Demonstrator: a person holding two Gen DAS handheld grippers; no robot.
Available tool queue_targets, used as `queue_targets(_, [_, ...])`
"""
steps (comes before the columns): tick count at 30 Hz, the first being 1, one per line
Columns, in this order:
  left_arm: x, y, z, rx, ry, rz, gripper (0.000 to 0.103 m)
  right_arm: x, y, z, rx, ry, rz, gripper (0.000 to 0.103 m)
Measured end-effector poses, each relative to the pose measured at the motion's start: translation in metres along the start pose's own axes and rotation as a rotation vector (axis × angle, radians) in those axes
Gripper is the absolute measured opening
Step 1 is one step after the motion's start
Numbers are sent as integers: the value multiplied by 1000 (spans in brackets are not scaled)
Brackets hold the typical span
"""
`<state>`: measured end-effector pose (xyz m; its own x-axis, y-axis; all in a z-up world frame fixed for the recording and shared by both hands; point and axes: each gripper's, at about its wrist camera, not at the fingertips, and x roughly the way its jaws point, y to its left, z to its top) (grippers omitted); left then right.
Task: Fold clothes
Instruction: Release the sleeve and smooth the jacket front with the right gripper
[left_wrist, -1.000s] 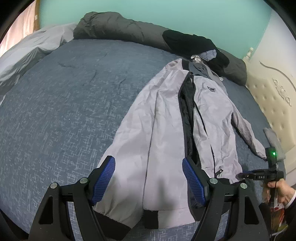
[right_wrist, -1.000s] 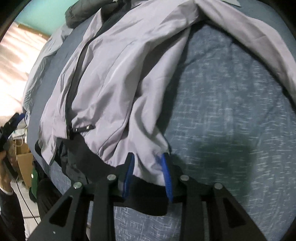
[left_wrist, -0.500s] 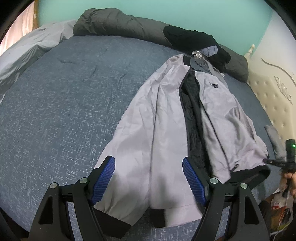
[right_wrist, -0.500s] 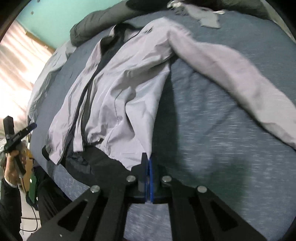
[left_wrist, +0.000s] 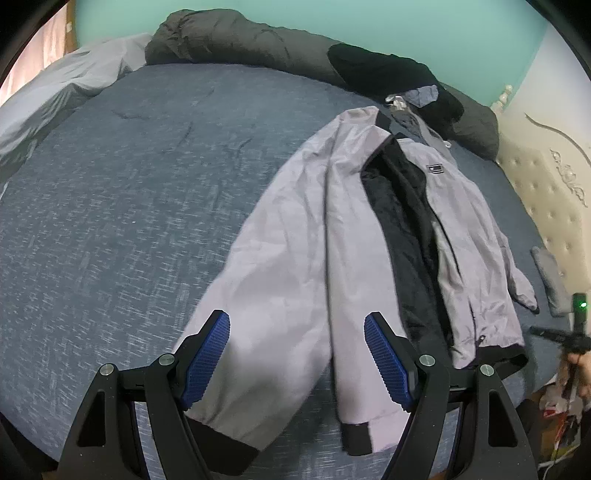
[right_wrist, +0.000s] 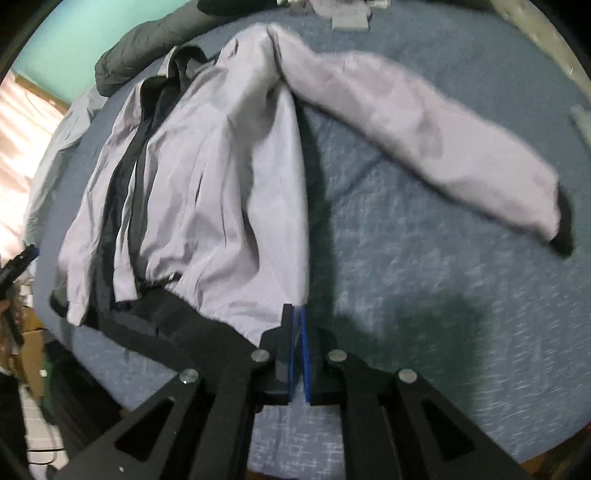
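Note:
A light grey jacket (left_wrist: 295, 258) with black lining and black cuffs lies open on a blue bedspread (left_wrist: 129, 184). My left gripper (left_wrist: 297, 354) is open and empty, hovering over the jacket's near sleeve and hem. My right gripper (right_wrist: 298, 321) is shut on the jacket's bottom side corner (right_wrist: 273, 306) and holds that edge taut off the bed. In the right wrist view the jacket (right_wrist: 207, 177) spreads away from the jaws, its far sleeve (right_wrist: 424, 122) stretched to the right with a black cuff.
A dark grey duvet (left_wrist: 240, 40) and black clothes (left_wrist: 388, 74) lie along the far edge of the bed. A pale grey pillow (left_wrist: 55, 96) is at the far left. A cream padded headboard (left_wrist: 546, 192) stands at the right. The bed edge is close below both grippers.
My right gripper closed on the jacket's bottom corner and pulled it outward and up, straightening that side. The left gripper stayed open over the near sleeve.

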<state>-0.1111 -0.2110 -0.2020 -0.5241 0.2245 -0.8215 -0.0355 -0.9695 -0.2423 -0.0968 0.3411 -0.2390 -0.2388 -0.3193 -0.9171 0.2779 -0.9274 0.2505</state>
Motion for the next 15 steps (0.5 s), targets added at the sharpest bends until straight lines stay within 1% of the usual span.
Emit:
queue_targets(4, [2,17,-2,-19,9,30,79,-28,4,16,3,-79,27,5])
queue_targets(5, [4,21,-3,-21,14,40,79,-32,5,17,-1,-85,32,5])
queue_targets(8, [10,34,-7,-22,36,69,79,-35,9,20,-15,-83,36,5])
queue_targets(12, [26,55,-17,-8,82,109,79,-26,18,18,-16,-71,53,5])
queue_targets(15, [37,66,-24,-16,110,107,78,-19,25,15,-24,-57,53,5])
